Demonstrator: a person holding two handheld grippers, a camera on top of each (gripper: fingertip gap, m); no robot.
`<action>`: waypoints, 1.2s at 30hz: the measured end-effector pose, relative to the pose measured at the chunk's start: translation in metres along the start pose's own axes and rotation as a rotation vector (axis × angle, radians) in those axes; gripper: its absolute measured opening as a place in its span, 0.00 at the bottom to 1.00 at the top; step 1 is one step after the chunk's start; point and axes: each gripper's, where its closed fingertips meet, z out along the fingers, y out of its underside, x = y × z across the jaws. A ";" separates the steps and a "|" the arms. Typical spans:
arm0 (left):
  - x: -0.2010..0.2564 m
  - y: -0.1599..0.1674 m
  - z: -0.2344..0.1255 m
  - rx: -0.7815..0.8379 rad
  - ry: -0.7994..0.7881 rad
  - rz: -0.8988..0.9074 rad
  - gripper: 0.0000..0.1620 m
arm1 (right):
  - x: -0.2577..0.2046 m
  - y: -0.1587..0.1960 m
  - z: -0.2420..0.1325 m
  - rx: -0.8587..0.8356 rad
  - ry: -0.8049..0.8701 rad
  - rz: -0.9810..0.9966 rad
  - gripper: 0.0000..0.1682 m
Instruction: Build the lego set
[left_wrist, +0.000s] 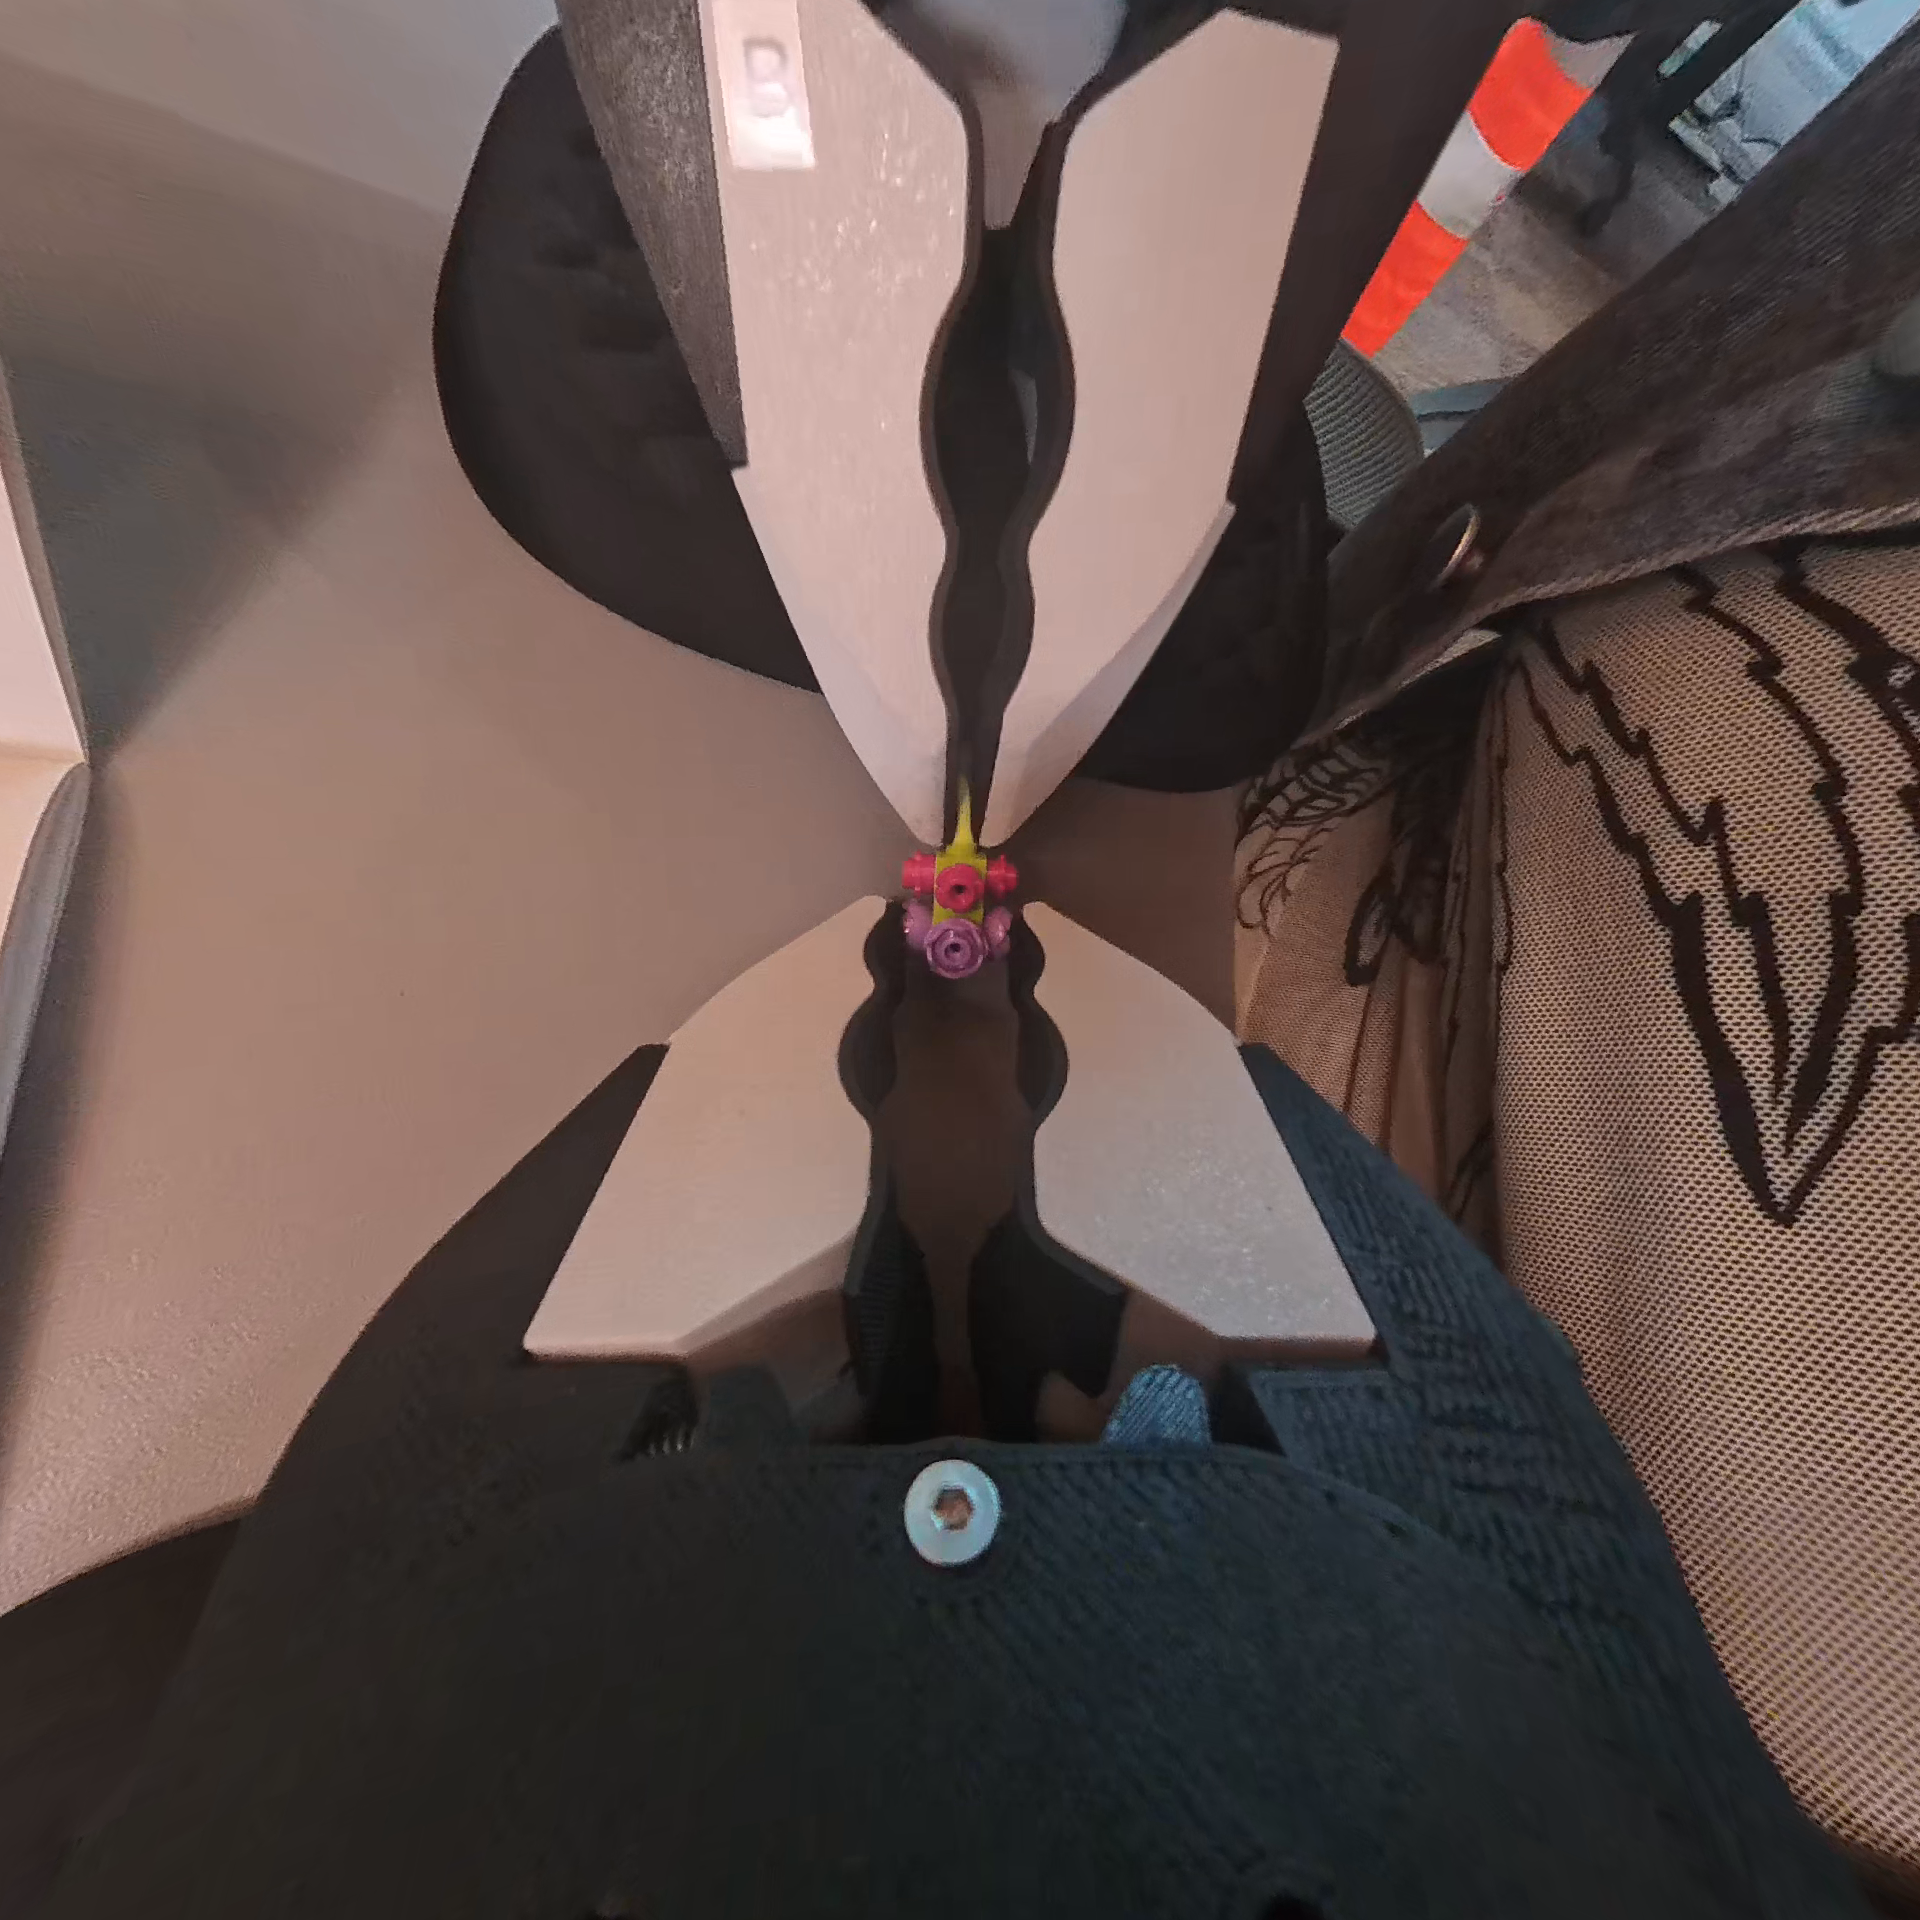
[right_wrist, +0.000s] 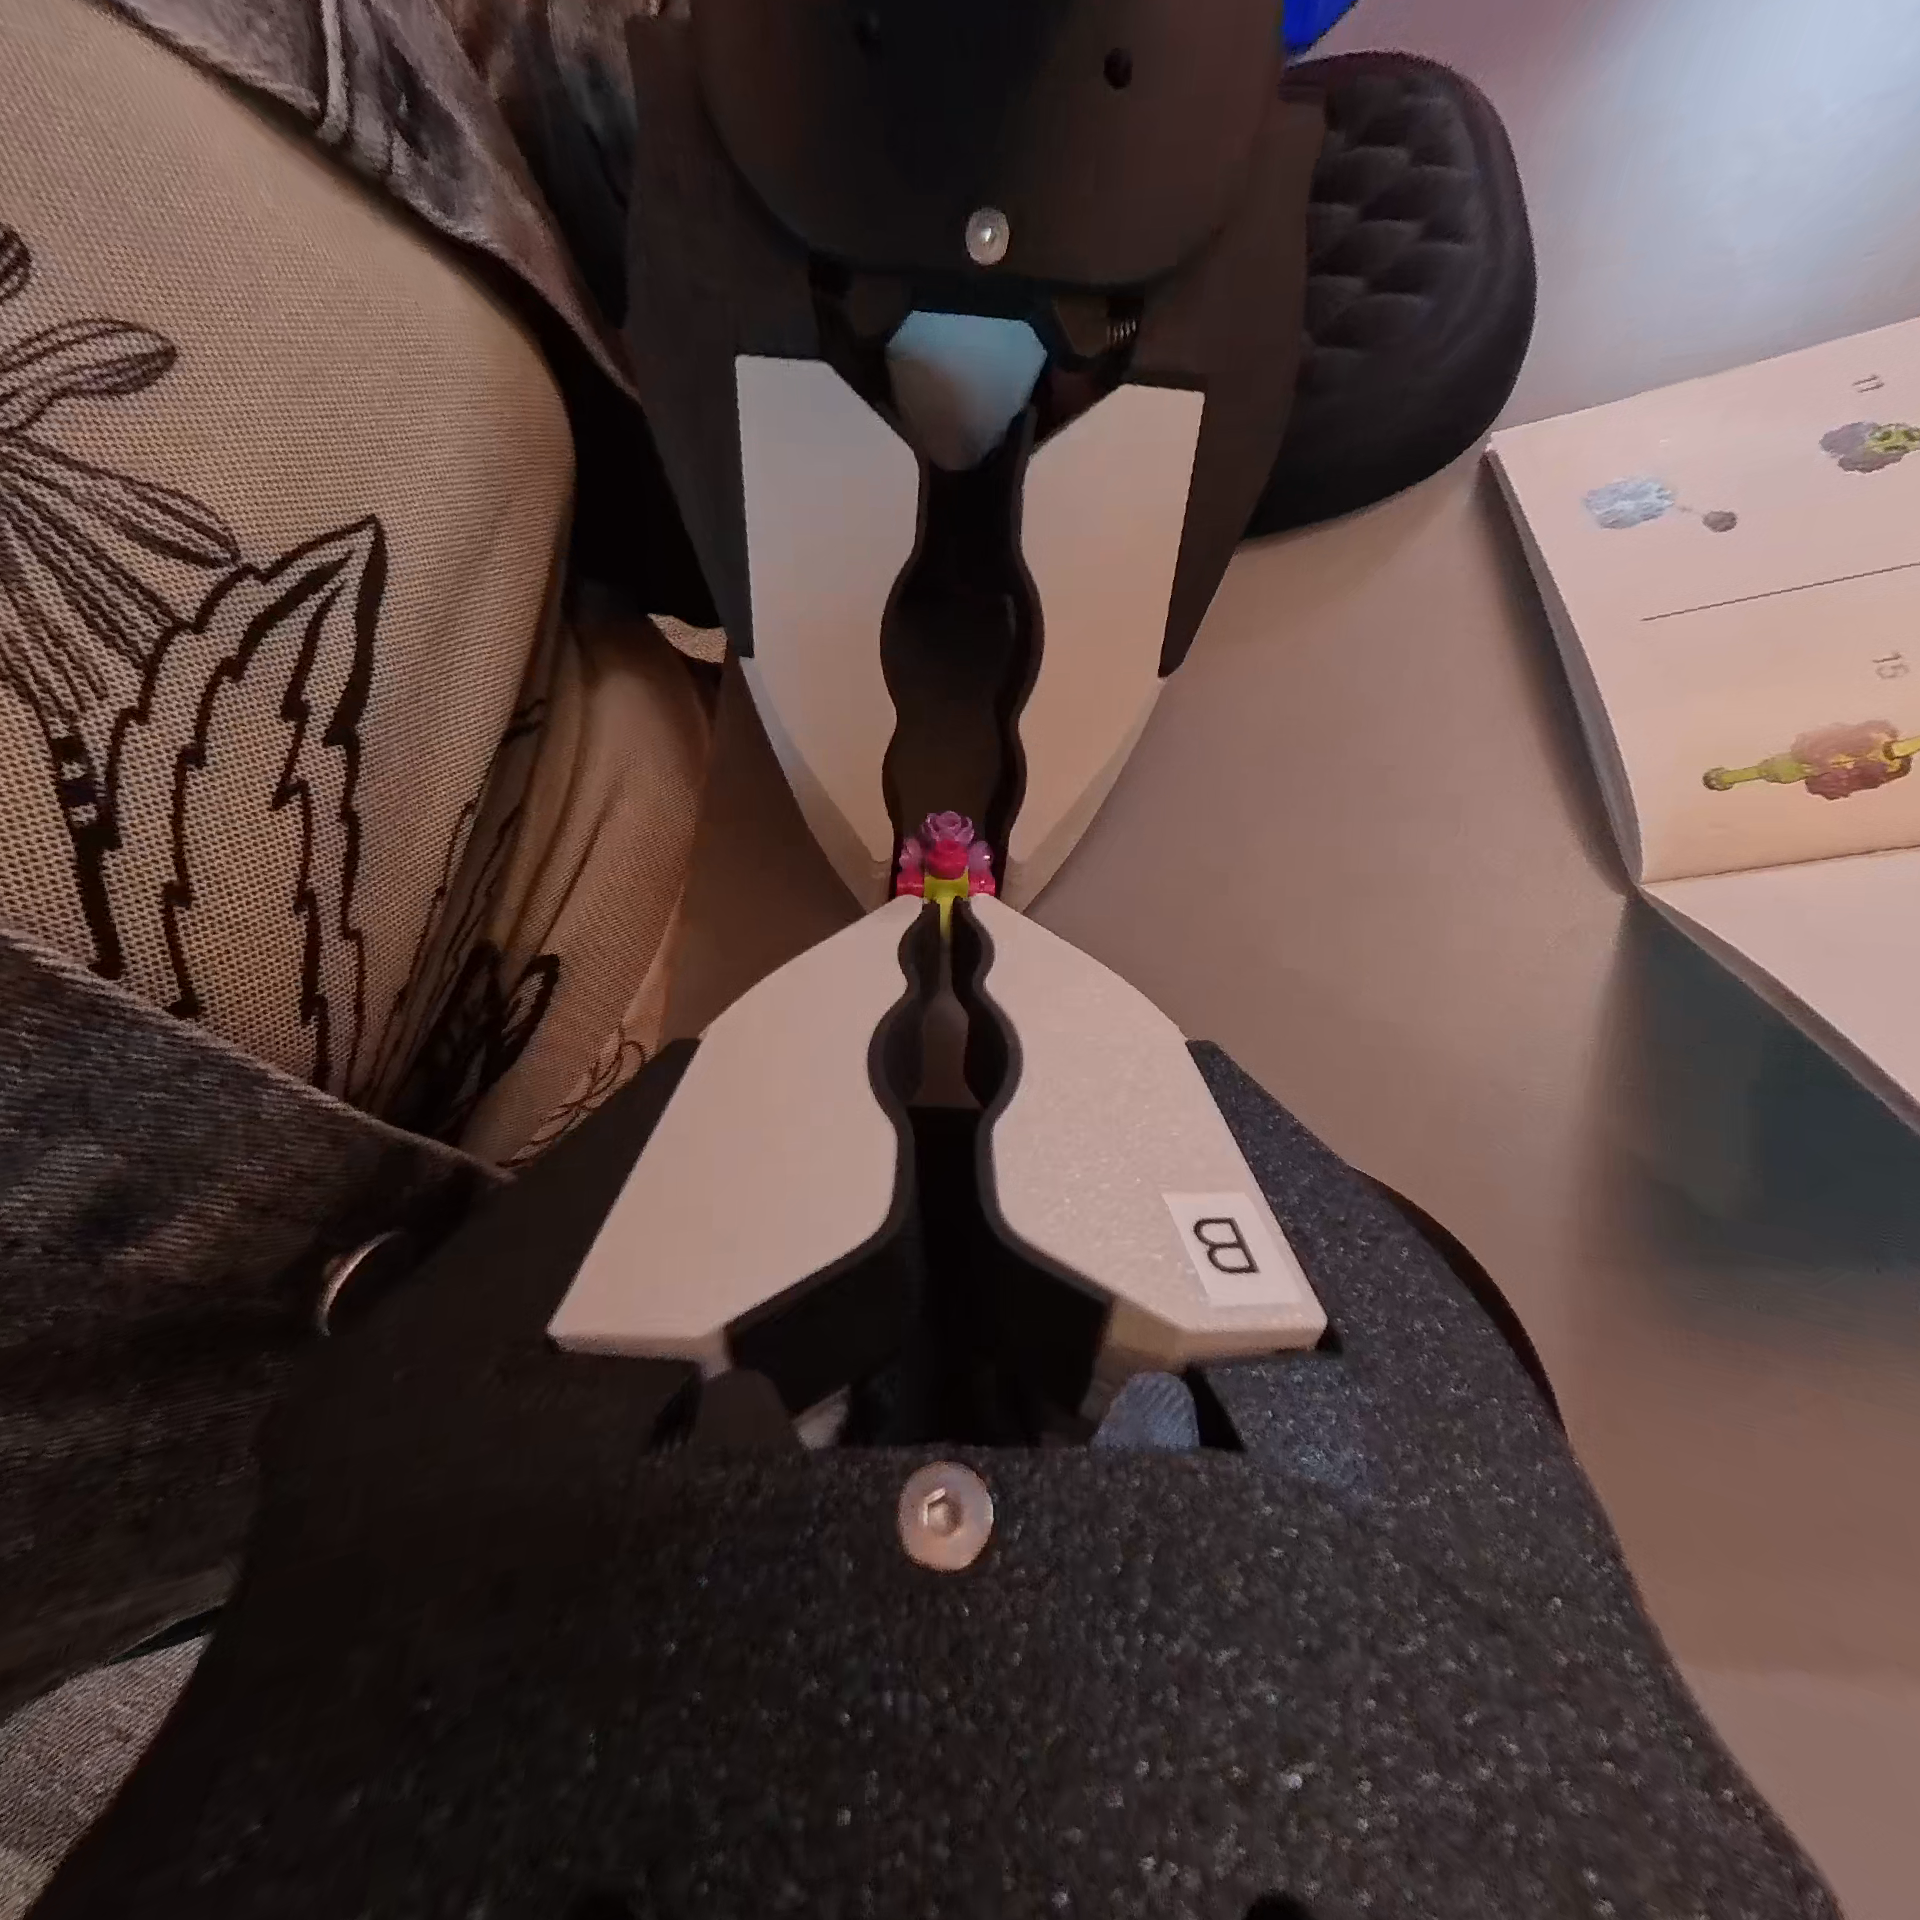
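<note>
Two grippers tip to tip, right gripper (right_wrist: 943, 920) pinching flower stem (right_wrist: 943, 914), left gripper (left_wrist: 951, 925) clamping purple blossoms (left_wrist: 954, 943), table (right_wrist: 1351, 831) open beside.

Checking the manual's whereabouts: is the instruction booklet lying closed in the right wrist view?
No, the instruction booklet lies open, its pages showing pictured build steps.

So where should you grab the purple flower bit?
Probably across the round sides of the purple flower, coming from the bloom end, as the left gripper does. The thin lime stem pokes out the opposite way, where the right gripper pinches it, so that end is taken.
</note>
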 end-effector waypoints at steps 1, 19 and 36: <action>0.000 0.000 0.000 0.000 0.005 -0.001 0.10 | 0.000 0.000 0.000 -0.001 -0.006 0.003 0.02; -0.019 -0.098 -0.104 1.003 0.130 -0.255 0.11 | 0.036 -0.100 -0.095 0.984 0.148 0.300 0.19; 0.002 -0.106 -0.095 0.962 0.125 -0.060 0.12 | 0.019 -0.130 -0.067 0.939 0.092 0.175 0.12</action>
